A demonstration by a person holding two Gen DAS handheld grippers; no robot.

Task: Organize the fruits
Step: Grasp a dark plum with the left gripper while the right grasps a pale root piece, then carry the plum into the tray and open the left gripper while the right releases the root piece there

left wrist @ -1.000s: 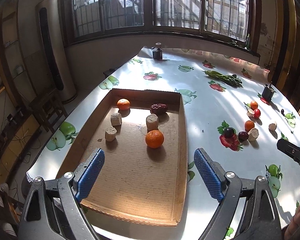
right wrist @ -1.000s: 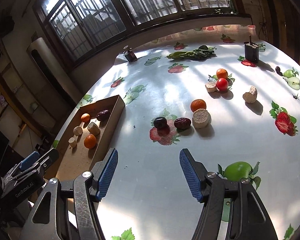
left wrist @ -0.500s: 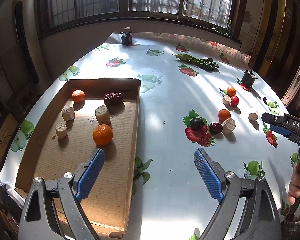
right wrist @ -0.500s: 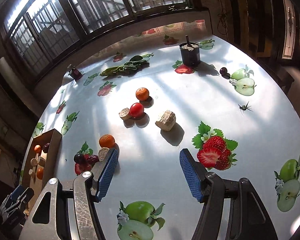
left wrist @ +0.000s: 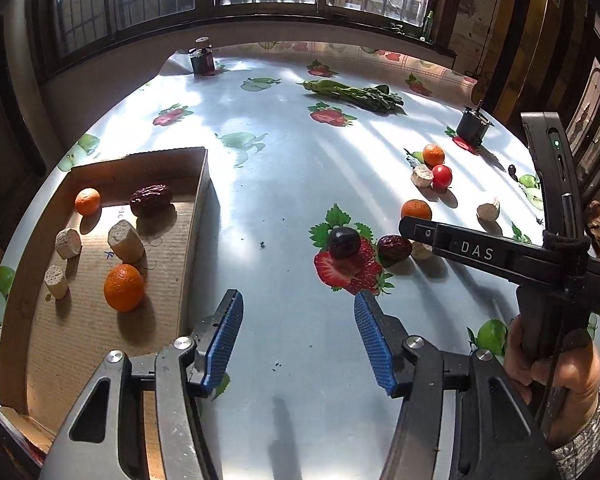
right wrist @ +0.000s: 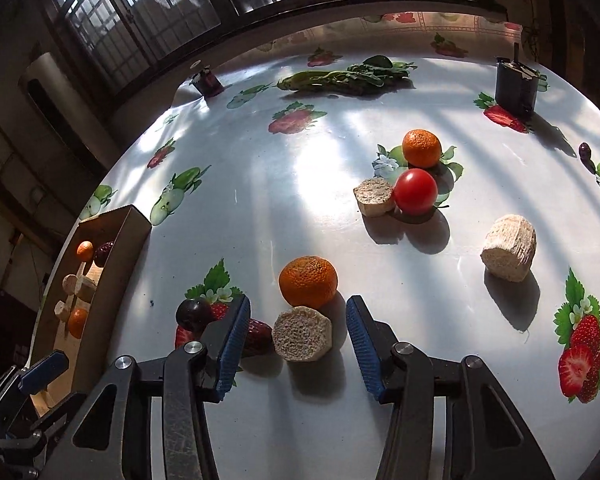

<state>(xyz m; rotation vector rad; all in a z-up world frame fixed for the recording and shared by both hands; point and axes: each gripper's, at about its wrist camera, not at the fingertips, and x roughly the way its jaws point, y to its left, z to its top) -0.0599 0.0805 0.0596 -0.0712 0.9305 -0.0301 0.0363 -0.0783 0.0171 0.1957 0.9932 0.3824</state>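
Note:
A cardboard tray (left wrist: 198,208) at the table's left holds two oranges (left wrist: 124,287), a red date (left wrist: 149,199) and three pale stem pieces. My left gripper (left wrist: 298,342) is open and empty over bare table right of the tray. My right gripper (right wrist: 296,338) is open, its blue pads on either side of a pale cut stem piece (right wrist: 302,334), with an orange (right wrist: 308,281) just beyond. A red date (right wrist: 260,336) and a dark plum (right wrist: 194,313) lie left of it. Farther off are a tomato (right wrist: 415,191), another orange (right wrist: 421,148) and two more stem pieces (right wrist: 509,247).
Leafy greens (right wrist: 346,76) lie at the table's far side. A dark container (right wrist: 515,84) stands at the far right and a small jar (left wrist: 202,60) at the far left. The table's edge curves close to the tray's left side.
My right gripper has swung back left and lowered, so the stem piece now sits between its pads. My left gripper has shifted right, off the tray, and its jaws have narrowed slightly.

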